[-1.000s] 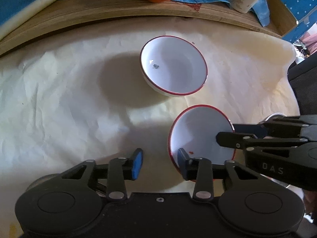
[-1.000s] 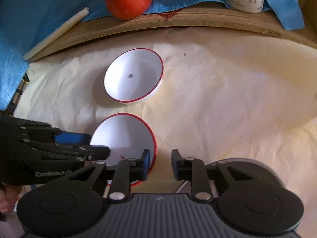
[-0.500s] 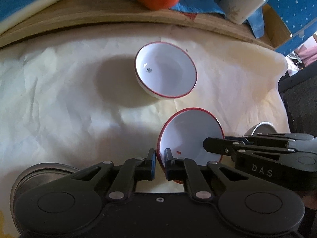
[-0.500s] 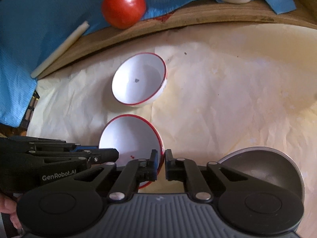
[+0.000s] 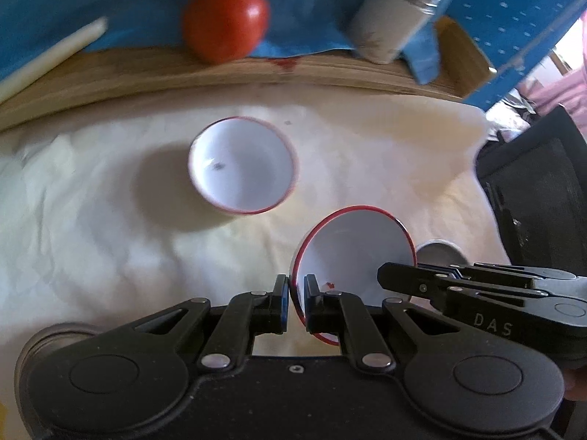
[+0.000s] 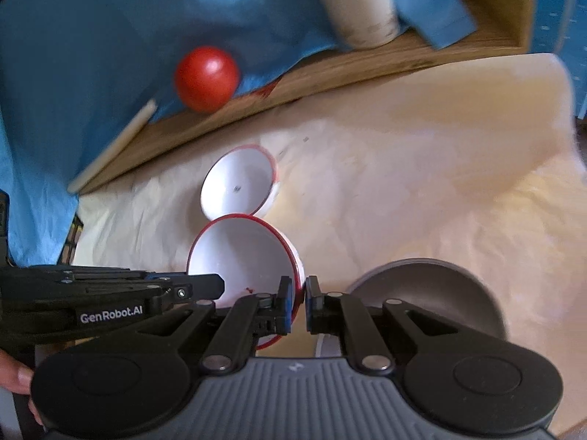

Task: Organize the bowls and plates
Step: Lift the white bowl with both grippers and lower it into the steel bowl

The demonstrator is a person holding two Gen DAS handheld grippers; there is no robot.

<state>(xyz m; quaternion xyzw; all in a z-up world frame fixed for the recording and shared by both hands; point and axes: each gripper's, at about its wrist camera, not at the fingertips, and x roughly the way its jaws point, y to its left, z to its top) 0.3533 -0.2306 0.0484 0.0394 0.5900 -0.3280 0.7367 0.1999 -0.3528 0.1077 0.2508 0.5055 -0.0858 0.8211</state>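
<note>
Left wrist view: we clamp our left tongs point(image 5: 297, 295) tight on the near rim of a red-rimmed white bowl point(image 5: 354, 256), tilted above the paper-covered surface point(image 5: 91, 220). Our right tongs point(image 6: 299, 299) pinch its opposite rim. A second bowl point(image 5: 242, 170) sits at 11 o'clock; a tomato point(image 5: 225, 22) lies beyond.

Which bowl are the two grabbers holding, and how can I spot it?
Look at the crinkly cream paper covering the table. Two white bowls with red rims are there. The near bowl is tilted, with the left gripper and right gripper pinching opposite rims; the far bowl sits alone.
</note>
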